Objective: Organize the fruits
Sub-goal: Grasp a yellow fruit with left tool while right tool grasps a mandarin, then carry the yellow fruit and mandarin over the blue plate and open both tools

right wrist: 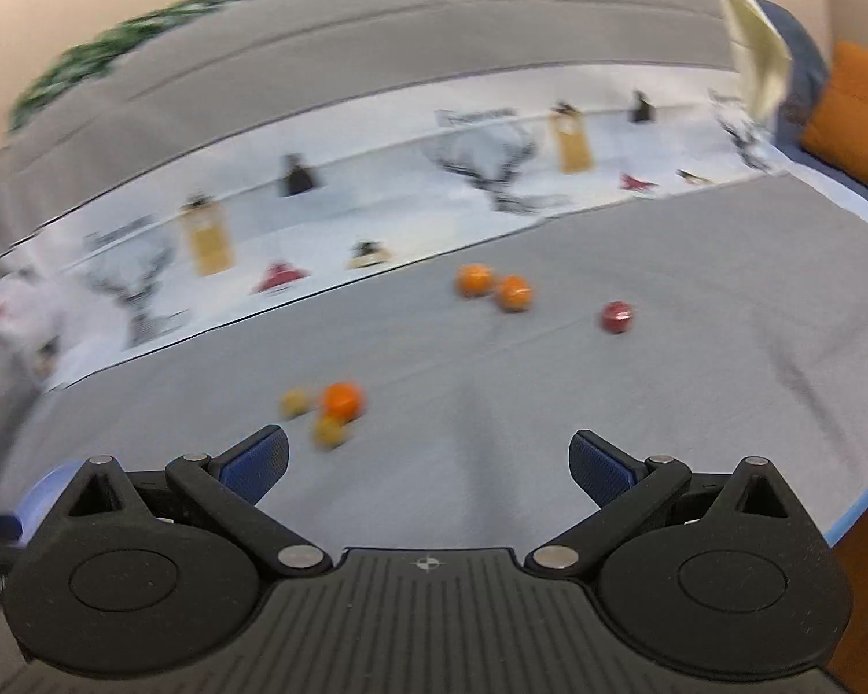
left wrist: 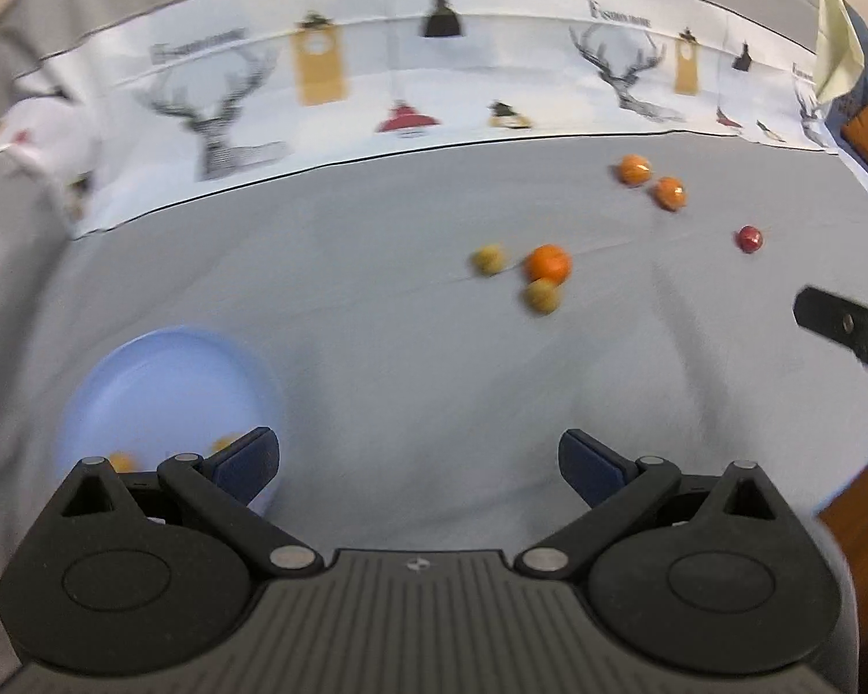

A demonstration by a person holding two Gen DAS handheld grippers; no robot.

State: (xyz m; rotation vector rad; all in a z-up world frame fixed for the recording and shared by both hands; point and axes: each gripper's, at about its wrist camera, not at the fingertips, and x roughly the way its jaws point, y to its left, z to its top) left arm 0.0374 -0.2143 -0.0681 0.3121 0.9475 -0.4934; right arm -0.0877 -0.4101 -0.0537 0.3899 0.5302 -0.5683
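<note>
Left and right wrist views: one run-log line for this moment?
left gripper: open, empty | right gripper: open, empty | blue bowl: holds orange fruit, count unclear | cloth: six fruits loose

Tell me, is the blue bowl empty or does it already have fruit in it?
Not empty. The blue bowl holds at least two small orange-yellow fruits near its front rim, partly hidden behind the open left gripper.

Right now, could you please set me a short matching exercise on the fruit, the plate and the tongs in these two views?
Things:
1. red fruit
2. blue plate
3. orange pair
4. left tongs

Descriptions:
a. open, holding nothing
b. lies alone, farthest right on the grey cloth
c. near the printed cloth band
d. holds some orange-yellow fruit, at the left

Pairs: 1-b, 2-d, 3-c, 4-a
</note>
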